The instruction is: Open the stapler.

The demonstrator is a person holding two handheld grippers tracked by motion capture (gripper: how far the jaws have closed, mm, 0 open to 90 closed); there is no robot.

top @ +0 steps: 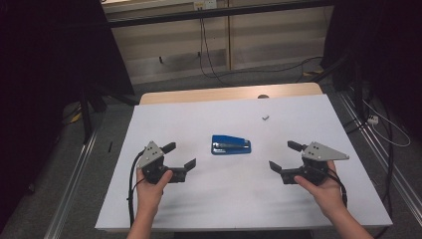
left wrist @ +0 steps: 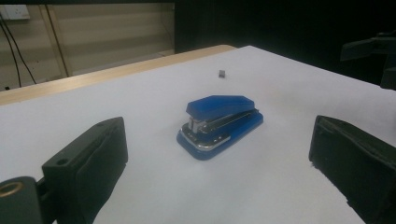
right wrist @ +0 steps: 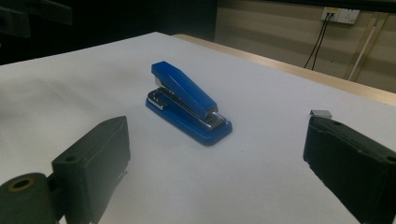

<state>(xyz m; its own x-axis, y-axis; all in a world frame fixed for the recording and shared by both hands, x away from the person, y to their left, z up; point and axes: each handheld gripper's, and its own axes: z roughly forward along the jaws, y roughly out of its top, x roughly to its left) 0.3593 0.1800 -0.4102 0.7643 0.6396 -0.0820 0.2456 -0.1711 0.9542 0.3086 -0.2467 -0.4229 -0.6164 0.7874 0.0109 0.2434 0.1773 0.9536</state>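
A blue stapler (top: 231, 145) lies flat in the middle of the white table top (top: 224, 199). My left gripper (top: 179, 155) is held to its left, open, with nothing between its jaws. To the stapler's right my right gripper (top: 284, 156) is open too and holds nothing. Both point inward at the stapler from a short distance. In the left gripper view the stapler (left wrist: 219, 123) sits ahead between the two black fingers (left wrist: 93, 158). The right gripper view has the stapler (right wrist: 187, 100) ahead and slightly left, hinge end nearer.
A small grey metal piece (top: 265, 118) lies beyond the stapler toward the back right. A wooden strip (top: 229, 93) runs along the table's far edge. Cables (top: 209, 59) trail over the floor behind, and metal rails (top: 74, 194) flank the table.
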